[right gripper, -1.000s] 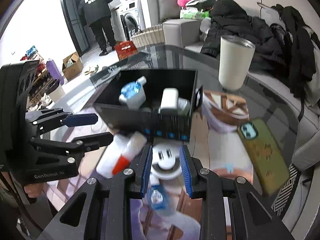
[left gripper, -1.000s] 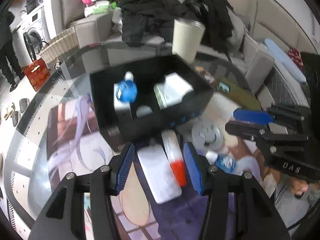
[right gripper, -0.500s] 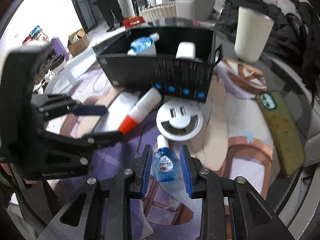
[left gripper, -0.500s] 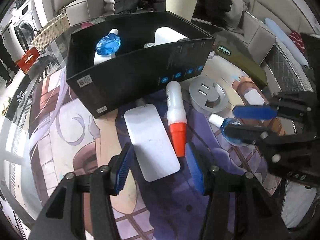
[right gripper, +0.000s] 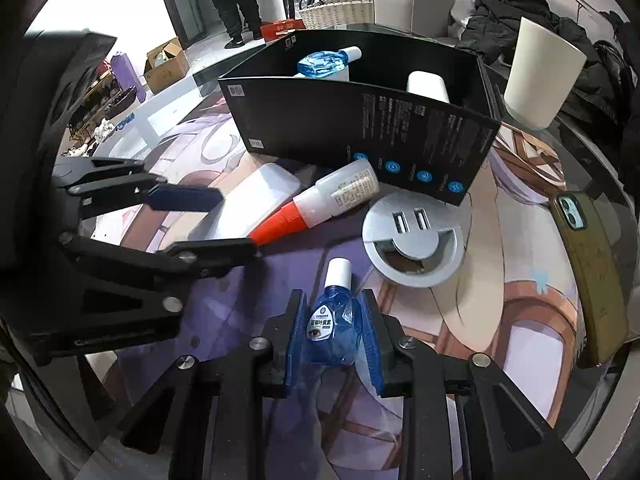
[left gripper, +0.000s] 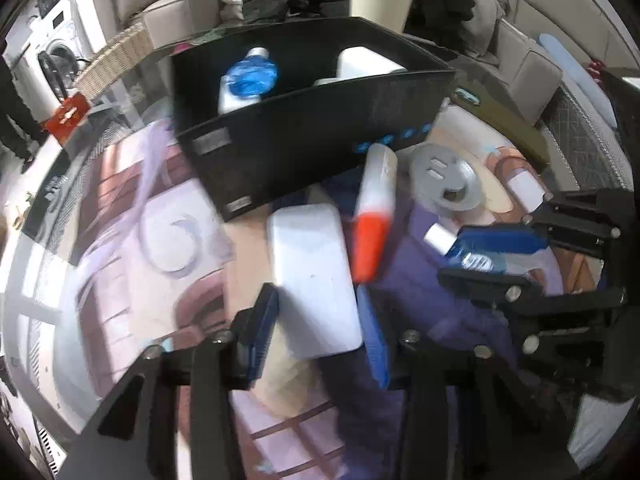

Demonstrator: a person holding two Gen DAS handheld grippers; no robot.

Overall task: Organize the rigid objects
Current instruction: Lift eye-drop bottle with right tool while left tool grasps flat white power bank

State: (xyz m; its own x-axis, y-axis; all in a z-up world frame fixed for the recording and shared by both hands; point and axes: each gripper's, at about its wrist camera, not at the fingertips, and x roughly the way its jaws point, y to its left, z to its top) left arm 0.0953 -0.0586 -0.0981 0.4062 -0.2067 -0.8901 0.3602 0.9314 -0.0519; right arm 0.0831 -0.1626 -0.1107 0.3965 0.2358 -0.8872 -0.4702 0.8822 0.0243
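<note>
- The right tool (right gripper: pixel 332 338) is clamped on the small blue bottle (right gripper: pixel 334 324) lying on the worktop (right gripper: pixel 500 320); a slip from the shallow grip is possible.
- The left tool (left gripper: pixel 316 332), its jaws just closing, straddles the white case (left gripper: pixel 312 276); the red-capped bottle (left gripper: pixel 374 216) beside it could be knocked.

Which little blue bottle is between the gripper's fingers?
The small blue eye-drop bottle with a white cap, lying on the mat between the right gripper pads. The other blue bottle sits inside the black box.

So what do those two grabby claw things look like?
Both look alike. The left gripper and the right gripper are black angular frames joined with round silver screws, each with two flat blue ribbed pads. Small pale lettering marks the left gripper's body, too blurred to read.
</note>
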